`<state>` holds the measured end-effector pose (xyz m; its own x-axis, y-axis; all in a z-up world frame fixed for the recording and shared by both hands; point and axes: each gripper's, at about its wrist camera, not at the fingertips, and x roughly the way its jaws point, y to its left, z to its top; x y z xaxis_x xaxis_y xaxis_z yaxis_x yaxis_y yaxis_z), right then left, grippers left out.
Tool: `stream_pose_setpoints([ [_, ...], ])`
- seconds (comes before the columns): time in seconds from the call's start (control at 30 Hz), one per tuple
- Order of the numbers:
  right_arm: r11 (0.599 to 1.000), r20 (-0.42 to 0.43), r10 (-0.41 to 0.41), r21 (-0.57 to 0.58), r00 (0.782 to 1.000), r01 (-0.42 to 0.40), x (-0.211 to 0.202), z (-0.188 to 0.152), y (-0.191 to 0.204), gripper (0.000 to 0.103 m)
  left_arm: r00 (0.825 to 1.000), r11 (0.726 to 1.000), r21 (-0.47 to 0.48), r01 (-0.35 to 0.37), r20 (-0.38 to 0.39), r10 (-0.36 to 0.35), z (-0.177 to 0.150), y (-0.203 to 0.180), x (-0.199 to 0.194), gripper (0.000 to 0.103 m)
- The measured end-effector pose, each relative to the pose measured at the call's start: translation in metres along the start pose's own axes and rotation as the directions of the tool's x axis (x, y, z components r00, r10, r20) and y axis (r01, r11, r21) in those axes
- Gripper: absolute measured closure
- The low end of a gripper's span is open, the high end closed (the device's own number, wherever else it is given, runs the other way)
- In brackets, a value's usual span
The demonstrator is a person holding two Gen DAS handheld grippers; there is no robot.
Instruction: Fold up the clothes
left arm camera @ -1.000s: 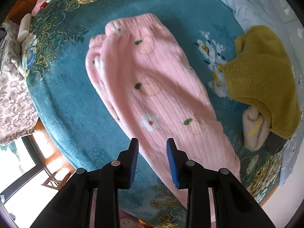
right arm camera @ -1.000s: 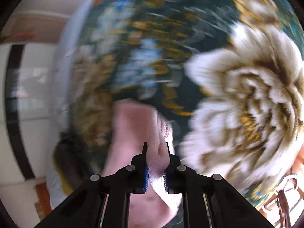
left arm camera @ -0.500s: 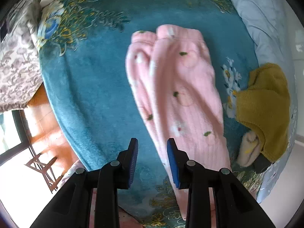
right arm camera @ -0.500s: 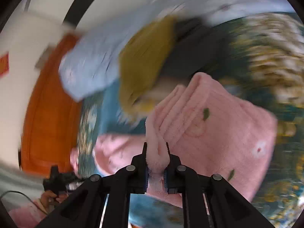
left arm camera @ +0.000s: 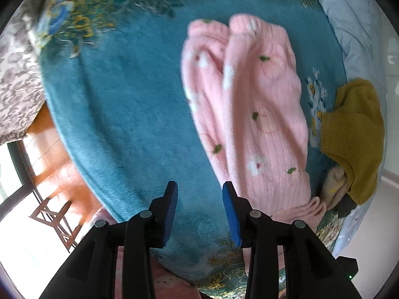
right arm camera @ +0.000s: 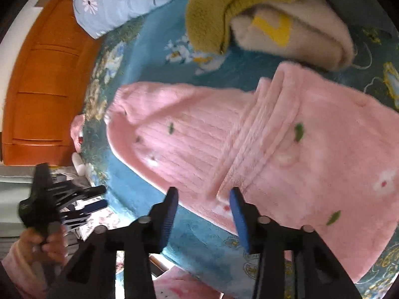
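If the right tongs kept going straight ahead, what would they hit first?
Probably the pink pants: the open right tongs point at the folded edge lying on the blanket. Depth is hard to judge.

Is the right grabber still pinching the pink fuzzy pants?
Apart. In the right wrist view the right hand-held gripper is open, blue blanket showing between its fingers, with the pink pants lying just beyond them.

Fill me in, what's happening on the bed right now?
A person with a gripper in each hand is folding pink fleece pants on the teal floral blanket. The waistband end is folded over onto the legs. The right gripper is open just above the fold; the left gripper is open, holding nothing. A mustard sweater and a cream garment lie beside them.
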<state>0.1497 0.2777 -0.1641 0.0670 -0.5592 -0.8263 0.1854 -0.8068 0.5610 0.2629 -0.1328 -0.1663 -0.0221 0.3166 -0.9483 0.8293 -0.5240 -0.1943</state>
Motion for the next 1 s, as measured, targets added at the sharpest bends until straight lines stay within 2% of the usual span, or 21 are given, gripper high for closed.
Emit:
stream_pose_setpoints([
  [0.1, 0.994, 0.055, -0.07, 0.083, 0.996, 0.066, -0.015, 0.007, -0.017, 0.054, 1.0, 0.999, 0.045, 0.017, -0.026, -0.016, 0.007, -0.017, 0.01, 0.065],
  [0.17, 0.974, 0.058, -0.099, 0.208, 0.993, 0.085, -0.017, 0.013, -0.039, 0.054, 0.999, 0.996, 0.086, 0.013, -0.034, -0.01, 0.013, -0.028, 0.014, 0.065],
  [0.23, 0.958, 0.047, -0.111, 0.271, 0.993, 0.094, -0.01, 0.019, -0.046, 0.054, 0.999, 0.992, 0.126, 0.004, -0.033, 0.0, 0.018, -0.034, 0.015, 0.065],
  [0.4, 0.938, -0.009, -0.158, 0.31, 0.987, 0.153, 0.017, 0.034, -0.04, 0.054, 1.0, 0.983, 0.184, -0.012, -0.022, 0.017, 0.038, -0.032, 0.008, 0.065],
  [0.5, 0.917, -0.058, -0.21, 0.335, 0.976, 0.218, 0.033, 0.038, -0.038, 0.057, 1.0, 0.986, 0.164, -0.004, -0.016, 0.007, 0.052, -0.019, 0.002, 0.065],
  [0.57, 0.901, -0.081, -0.258, 0.34, 0.963, 0.27, 0.038, 0.037, -0.039, 0.077, 1.0, 0.99, 0.144, 0.0, -0.011, 0.002, 0.063, -0.008, -0.002, 0.065],
  [0.67, 0.889, -0.082, -0.251, 0.374, 0.964, 0.263, 0.035, 0.035, -0.045, 0.093, 1.0, 0.995, 0.096, 0.016, -0.008, -0.016, 0.077, 0.009, -0.003, 0.065],
  [0.8, 0.9, -0.046, -0.218, 0.378, 0.975, 0.219, 0.023, 0.034, -0.037, 0.096, 0.998, 0.998, 0.028, 0.056, -0.006, -0.055, 0.095, 0.03, -0.001, 0.065],
  [0.9, 0.929, -0.032, -0.194, 0.316, 0.98, 0.195, 0.018, 0.037, -0.013, 0.096, 0.996, 0.996, -0.006, 0.084, -0.003, -0.084, 0.105, 0.042, 0.001, 0.065],
  [1.0, 0.953, -0.068, -0.175, 0.239, 0.982, 0.186, 0.032, 0.04, 0.01, 0.096, 0.995, 0.994, -0.024, 0.104, -0.005, -0.104, 0.113, 0.05, 0.002, 0.065],
])
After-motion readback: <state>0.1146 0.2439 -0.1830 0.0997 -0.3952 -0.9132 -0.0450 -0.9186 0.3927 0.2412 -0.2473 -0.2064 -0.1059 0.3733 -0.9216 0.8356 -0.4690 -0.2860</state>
